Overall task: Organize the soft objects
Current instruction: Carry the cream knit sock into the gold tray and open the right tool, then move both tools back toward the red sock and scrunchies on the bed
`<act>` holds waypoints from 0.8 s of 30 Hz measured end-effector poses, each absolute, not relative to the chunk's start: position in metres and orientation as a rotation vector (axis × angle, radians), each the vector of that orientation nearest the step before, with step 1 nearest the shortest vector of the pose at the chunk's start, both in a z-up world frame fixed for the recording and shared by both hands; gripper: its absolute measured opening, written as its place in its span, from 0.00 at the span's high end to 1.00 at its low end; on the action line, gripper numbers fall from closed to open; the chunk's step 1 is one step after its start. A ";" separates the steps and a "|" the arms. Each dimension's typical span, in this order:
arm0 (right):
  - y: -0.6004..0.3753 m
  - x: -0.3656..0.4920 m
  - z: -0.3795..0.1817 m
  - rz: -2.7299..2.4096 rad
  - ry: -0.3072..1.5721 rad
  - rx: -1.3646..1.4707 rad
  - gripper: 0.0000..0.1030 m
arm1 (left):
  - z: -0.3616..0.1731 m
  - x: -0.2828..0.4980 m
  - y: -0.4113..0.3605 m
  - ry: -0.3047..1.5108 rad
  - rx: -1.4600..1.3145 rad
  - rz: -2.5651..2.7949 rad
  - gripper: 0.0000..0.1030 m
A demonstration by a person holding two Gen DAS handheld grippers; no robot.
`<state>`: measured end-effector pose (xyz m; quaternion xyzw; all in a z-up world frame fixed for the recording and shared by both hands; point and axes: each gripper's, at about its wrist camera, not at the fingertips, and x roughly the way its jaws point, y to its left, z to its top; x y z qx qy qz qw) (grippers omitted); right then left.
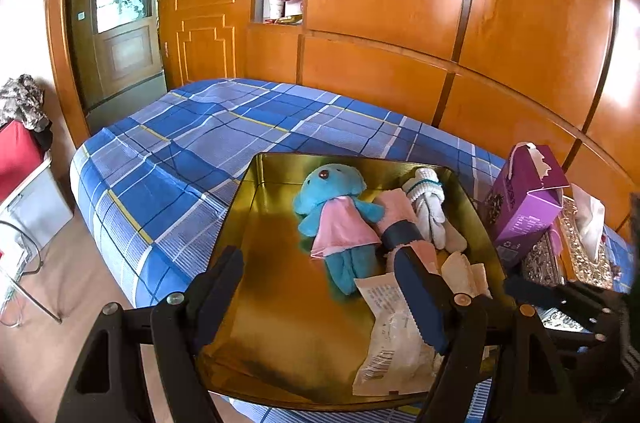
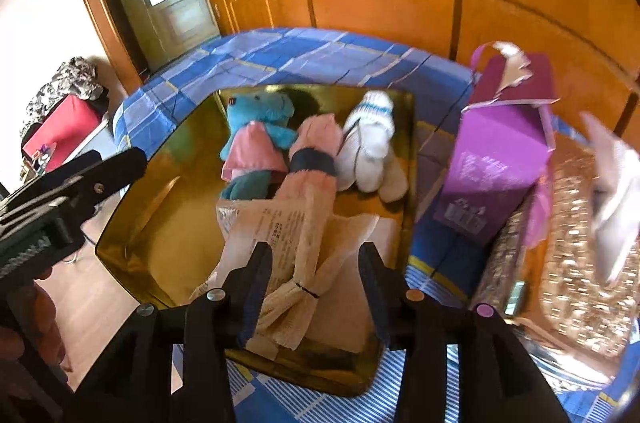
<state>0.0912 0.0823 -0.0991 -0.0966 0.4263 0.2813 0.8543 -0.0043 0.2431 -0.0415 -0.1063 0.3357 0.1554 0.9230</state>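
A cream cloth bundle (image 2: 308, 287), tied by a dark band, lies at the near end of the gold tin (image 2: 132, 223) on the bed (image 2: 304, 51), between the parted fingers of the right tool (image 2: 316, 287), ungripped. The left tool (image 1: 316, 303) is held released over the tin. If withdrawal is careless, the bundle could be snagged and dragged over the rim.

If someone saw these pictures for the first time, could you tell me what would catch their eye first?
Probably the gold tin tray on the blue plaid bed, with a blue plush toy in a pink dress lying inside beside rolled socks. To its right stands a torn purple box. The right tool hangs open over a beige bundle at the tray's near end.
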 end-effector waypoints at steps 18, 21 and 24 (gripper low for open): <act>0.005 0.050 -0.046 0.480 0.667 -0.106 0.56 | -0.032 -0.006 0.210 0.675 -0.149 0.248 0.22; -0.012 0.044 -0.037 0.449 0.630 -0.101 0.56 | -0.029 -0.007 0.202 0.667 -0.135 0.230 0.22; -0.034 0.041 -0.036 0.401 0.621 -0.096 0.56 | -0.026 -0.009 0.194 0.661 -0.117 0.215 0.22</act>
